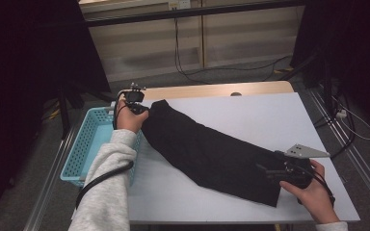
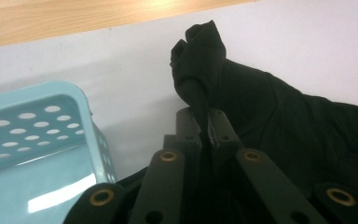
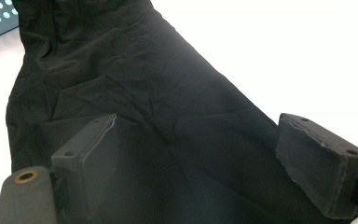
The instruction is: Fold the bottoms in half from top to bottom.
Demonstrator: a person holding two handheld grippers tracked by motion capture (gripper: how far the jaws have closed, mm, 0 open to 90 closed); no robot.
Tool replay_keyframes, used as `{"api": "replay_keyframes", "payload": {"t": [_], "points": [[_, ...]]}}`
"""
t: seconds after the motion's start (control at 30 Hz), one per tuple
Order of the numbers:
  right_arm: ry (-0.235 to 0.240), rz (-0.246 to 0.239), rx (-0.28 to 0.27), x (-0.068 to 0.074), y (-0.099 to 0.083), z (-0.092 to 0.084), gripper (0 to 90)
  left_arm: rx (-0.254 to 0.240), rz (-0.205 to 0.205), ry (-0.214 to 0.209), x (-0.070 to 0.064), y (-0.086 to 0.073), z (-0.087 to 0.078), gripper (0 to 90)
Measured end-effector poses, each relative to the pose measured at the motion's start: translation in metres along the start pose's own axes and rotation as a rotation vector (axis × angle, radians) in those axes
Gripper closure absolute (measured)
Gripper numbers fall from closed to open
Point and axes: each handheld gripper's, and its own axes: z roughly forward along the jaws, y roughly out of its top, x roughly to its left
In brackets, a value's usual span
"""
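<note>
A long black garment (image 1: pixel 212 154) lies slantwise across the white table (image 1: pixel 250 115), from the far left to the near right. My left gripper (image 1: pixel 142 111) is at its far left end, shut on a bunched corner of the fabric, which sticks up past the jaws in the left gripper view (image 2: pixel 206 122). The garment (image 2: pixel 270 107) runs off to the right there. My right gripper (image 1: pixel 270 171) is at the near right end, open. Its jaws (image 3: pixel 205 154) stand wide apart just over the flat cloth (image 3: pixel 135 79), and the pads (image 3: pixel 93 154) do not press on it.
A light blue perforated basket (image 1: pixel 84 144) stands at the table's left edge, right beside my left hand, and it also appears in the left gripper view (image 2: pixel 42 126). A wooden strip (image 1: pixel 212 90) runs along the table's far edge. Cables lie on the floor beyond.
</note>
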Motion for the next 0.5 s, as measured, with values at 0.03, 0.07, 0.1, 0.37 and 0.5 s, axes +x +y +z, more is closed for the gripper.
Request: {"api": "replay_keyframes", "payload": {"t": [0.03,0.07,0.1,0.37,0.5], "points": [[0.000,0.000,0.000,0.000,0.000,0.000,13.9,-0.001,0.002,-0.005,-0.002,-0.001,0.000,85.4],[0.001,-0.001,0.000,0.000,0.000,0.000,13.9,-0.004,0.006,-0.009,-0.004,-0.001,0.001,85.3],[0.001,-0.001,0.000,0.000,0.000,0.000,13.9,-0.005,0.010,-0.014,-0.005,-0.001,0.001,85.3],[0.001,-0.002,0.002,0.001,0.000,0.001,13.9,-0.010,0.044,-0.056,-0.022,-0.002,0.002,85.3],[0.002,-0.003,0.001,0.001,0.000,0.001,13.9,-0.015,0.059,-0.070,-0.030,-0.004,0.003,85.3]]}}
